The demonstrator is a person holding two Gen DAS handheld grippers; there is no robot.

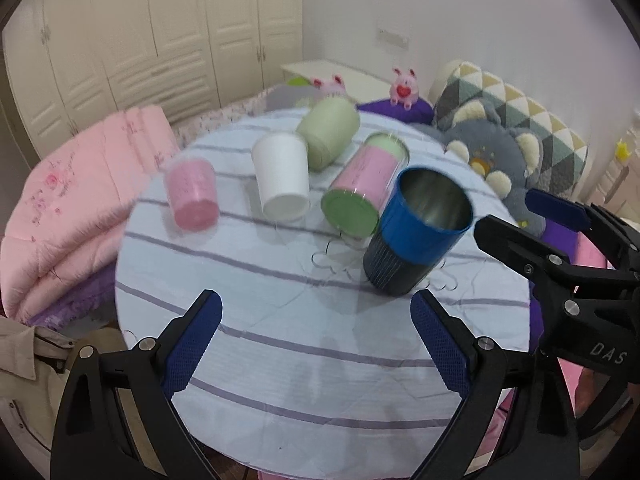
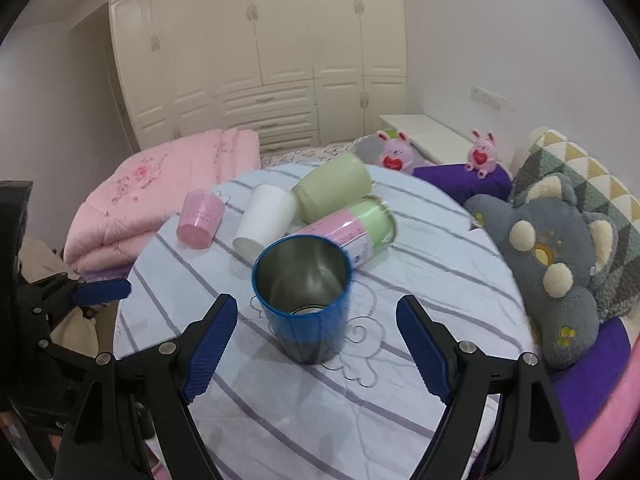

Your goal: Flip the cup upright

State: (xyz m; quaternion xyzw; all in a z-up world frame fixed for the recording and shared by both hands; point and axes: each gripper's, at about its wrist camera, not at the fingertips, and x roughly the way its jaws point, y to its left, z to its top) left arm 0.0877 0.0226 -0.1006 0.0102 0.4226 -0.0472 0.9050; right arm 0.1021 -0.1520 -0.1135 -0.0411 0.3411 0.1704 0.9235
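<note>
the blue cup (image 2: 304,304) stands upright, mouth up, on the striped round table (image 2: 400,420), just in front of a pink-and-green cup (image 2: 356,228) lying on its side. right gripper (image 2: 318,344): jaws wide apart, holding nothing, the cup between and just beyond the fingertips. left gripper (image 1: 316,344): jaws wide apart, holding nothing, the cup beyond its right finger (image 1: 440,348).

blue cup (image 2: 304,300) hides part of the pink-green can (image 2: 356,228).

A blue metal-lined cup (image 2: 304,300) is seen upright, mouth open upward, at the near right of the table.
</note>
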